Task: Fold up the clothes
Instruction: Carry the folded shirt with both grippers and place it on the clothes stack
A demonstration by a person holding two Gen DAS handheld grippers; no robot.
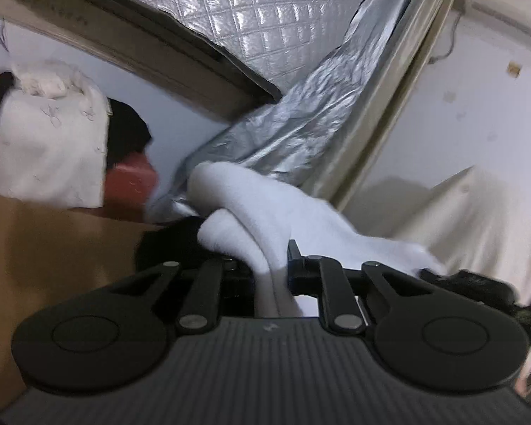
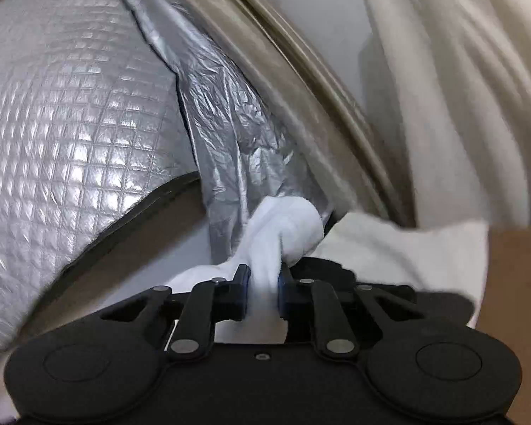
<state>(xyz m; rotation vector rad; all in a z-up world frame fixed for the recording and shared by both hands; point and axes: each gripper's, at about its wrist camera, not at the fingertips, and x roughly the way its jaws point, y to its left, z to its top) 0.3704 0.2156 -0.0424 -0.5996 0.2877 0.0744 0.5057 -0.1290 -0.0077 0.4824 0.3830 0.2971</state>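
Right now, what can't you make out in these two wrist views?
- White garment: type and full extent, left wrist view; bunched, its lower part behind the left hand-held gripper.
- Same, right wrist view: the right hand-held gripper hides it.
- Work surface: blocked by gripper bodies.
- Edges: motion blur.

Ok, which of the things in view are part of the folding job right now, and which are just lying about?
Part of the job:
- white garment, bunched up
- left gripper, jaws shut on the white garment
- right gripper, jaws shut on the white garment

Just lying about:
- quilted silver cover
- crinkled silver sheet
- cream cloth
- red object under a white embroidered cloth
- cardboard box
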